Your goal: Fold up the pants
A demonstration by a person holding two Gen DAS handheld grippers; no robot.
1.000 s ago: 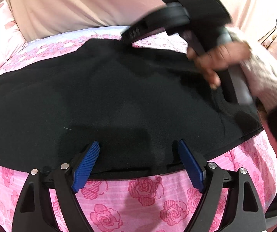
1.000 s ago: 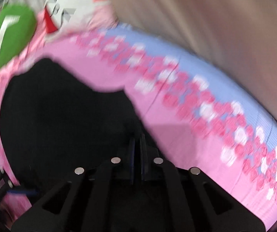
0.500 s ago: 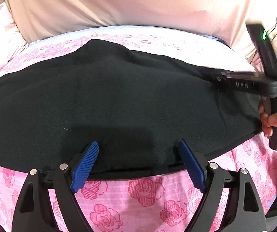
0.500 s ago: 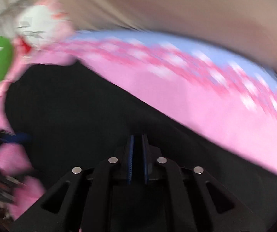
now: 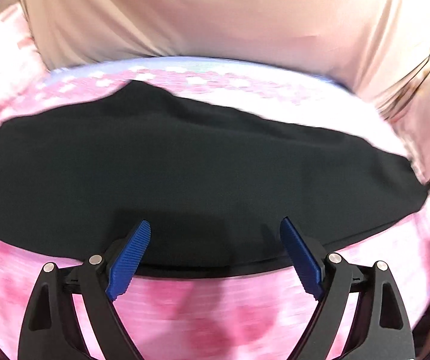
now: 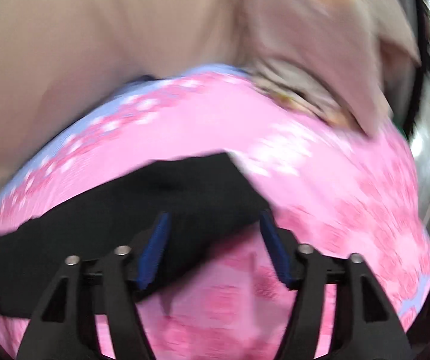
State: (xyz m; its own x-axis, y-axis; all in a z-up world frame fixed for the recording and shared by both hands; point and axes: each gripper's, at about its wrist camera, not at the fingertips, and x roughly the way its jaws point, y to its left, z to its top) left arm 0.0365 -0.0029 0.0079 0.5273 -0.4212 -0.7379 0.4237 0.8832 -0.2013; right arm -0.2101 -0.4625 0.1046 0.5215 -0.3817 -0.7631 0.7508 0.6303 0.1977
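Now that the right claw (image 6: pixel 213 246) has let go and gapes empty over the black pants (image 5: pixel 184 174) on the rose-print bed sheet (image 5: pixel 202 309), and the left claw (image 5: pixel 215 255) is likewise spread, this fold looks laid.

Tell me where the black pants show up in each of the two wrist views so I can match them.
Left wrist: the pants fill the middle band from edge to edge, their near hem between the open left tool's tips.
Right wrist: the pants lie lower left, one corner pointing up at centre, beneath the open right tool.
Shared landmark: the pink sheet under the pants.
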